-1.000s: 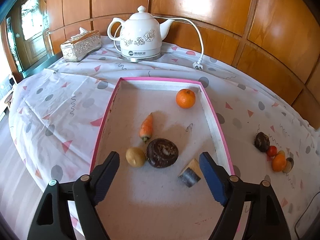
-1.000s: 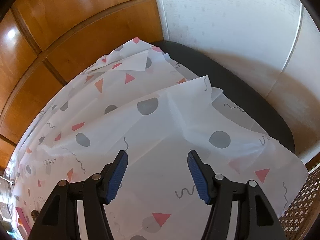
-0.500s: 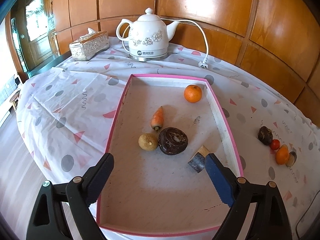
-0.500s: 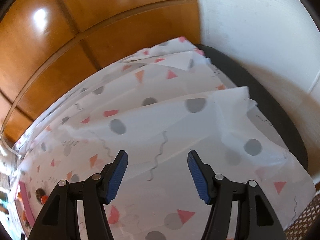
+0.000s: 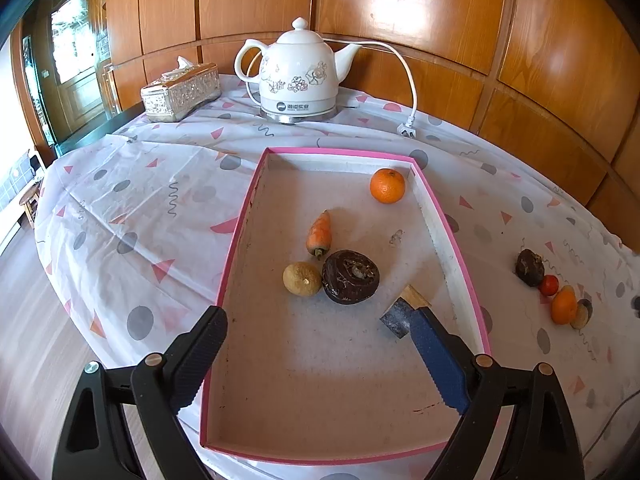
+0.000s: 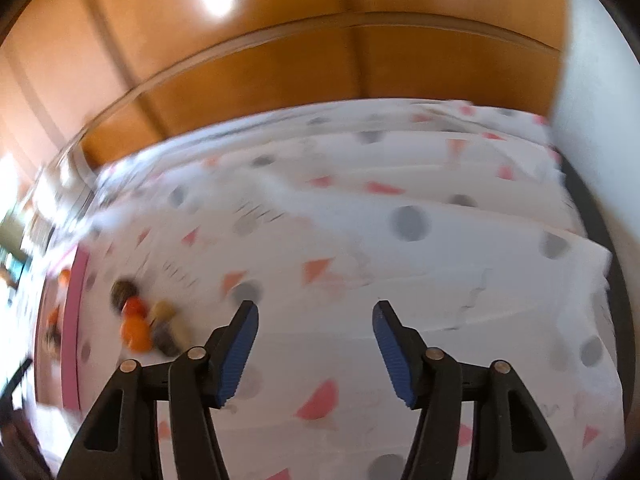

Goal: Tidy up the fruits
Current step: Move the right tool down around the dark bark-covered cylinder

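Observation:
A pink-rimmed box lies on the patterned cloth. Inside it sit an orange, a carrot, a tan round fruit, a dark brown round fruit and a small wedge-shaped piece. My left gripper hangs open over the box's near half, holding nothing. Right of the box a small pile of dark, red and orange fruits rests on the cloth. The blurred right wrist view shows that pile at lower left. My right gripper is over bare cloth, its jaws closing with nothing between them.
A white floral kettle with its cord and plug stands at the back of the table. A silver tissue box sits to its left. Wood panelling runs behind. The table's edge drops off at the left and near side.
My left gripper's jaws have spread wider and the box looks a little farther away. The right gripper has swung and rolled to the left, bringing the fruit pile and the pink box rim into its view.

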Motion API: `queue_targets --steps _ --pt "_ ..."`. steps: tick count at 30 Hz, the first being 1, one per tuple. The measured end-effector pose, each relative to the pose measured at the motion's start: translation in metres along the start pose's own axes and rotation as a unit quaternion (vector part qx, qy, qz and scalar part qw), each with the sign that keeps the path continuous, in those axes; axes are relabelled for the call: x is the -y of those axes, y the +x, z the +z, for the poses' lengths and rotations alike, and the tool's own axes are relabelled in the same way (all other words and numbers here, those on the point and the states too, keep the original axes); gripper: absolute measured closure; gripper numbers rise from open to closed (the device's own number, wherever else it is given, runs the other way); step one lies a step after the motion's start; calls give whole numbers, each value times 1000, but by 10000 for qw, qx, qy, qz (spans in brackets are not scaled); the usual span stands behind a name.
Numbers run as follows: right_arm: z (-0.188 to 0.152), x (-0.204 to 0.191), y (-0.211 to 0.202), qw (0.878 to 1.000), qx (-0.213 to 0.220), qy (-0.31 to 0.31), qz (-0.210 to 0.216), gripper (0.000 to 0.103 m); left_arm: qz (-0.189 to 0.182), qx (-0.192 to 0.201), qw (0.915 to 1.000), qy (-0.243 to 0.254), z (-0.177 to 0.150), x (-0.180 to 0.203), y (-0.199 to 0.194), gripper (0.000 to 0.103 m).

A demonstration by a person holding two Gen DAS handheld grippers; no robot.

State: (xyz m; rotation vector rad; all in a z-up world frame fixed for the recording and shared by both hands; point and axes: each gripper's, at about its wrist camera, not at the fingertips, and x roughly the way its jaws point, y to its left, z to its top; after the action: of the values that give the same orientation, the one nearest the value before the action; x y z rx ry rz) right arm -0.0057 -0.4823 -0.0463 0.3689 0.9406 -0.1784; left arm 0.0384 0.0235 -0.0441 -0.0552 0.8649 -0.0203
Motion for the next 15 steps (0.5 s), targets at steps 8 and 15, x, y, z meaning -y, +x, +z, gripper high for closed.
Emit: queue_targets --steps 8,15 --pt "-16 -60 14 9924 -404 -1061 471 49 -4 -16 10000 -73 -1 -5 0 10" --pt "-21 -92 23 9845 -618 -1502 655 49 17 -5 9999 -144 -1 -13 -2 10"
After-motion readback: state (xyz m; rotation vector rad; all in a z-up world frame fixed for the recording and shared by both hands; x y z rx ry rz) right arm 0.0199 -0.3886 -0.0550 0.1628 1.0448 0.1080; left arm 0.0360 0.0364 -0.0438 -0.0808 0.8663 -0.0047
